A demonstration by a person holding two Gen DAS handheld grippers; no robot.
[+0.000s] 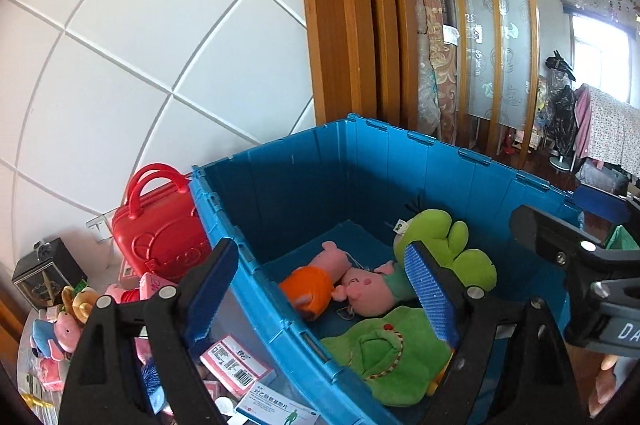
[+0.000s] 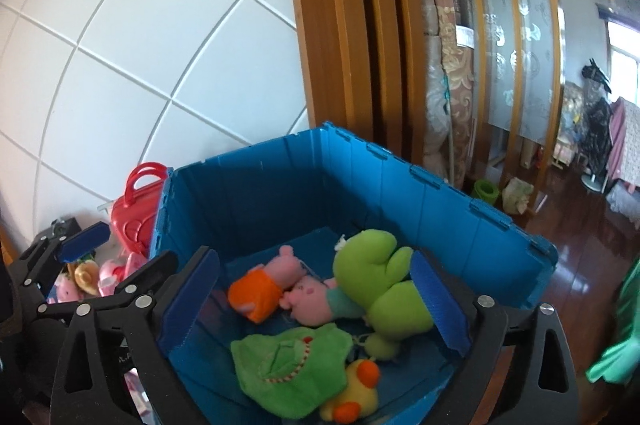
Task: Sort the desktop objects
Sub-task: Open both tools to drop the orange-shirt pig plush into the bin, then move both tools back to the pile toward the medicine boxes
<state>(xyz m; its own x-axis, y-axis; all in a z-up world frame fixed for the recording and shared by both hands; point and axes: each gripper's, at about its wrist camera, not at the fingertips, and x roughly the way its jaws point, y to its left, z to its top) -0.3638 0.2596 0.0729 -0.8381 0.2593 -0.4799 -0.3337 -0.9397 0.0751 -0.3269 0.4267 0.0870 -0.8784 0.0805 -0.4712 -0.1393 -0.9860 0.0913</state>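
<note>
A blue plastic bin (image 1: 300,185) (image 2: 260,193) holds soft toys: a pig in an orange dress (image 2: 260,293), a pig in teal (image 2: 312,301), a big green frog (image 2: 372,257), a flat green plush (image 2: 292,365) and a yellow duck (image 2: 356,393). My right gripper (image 2: 316,309) hangs open over the bin, nothing between its pads. My left gripper (image 1: 320,293) is open too and straddles the bin's left wall without touching it; it holds nothing. One right gripper finger (image 1: 552,237) shows at the right edge of the left wrist view.
Left of the bin, the table carries a red toy case (image 1: 160,237), pink medicine boxes (image 1: 236,365), several small plush toys (image 1: 64,329) and a black box (image 1: 44,273). A white tiled wall and wooden pillars stand behind. Dark wood floor lies to the right.
</note>
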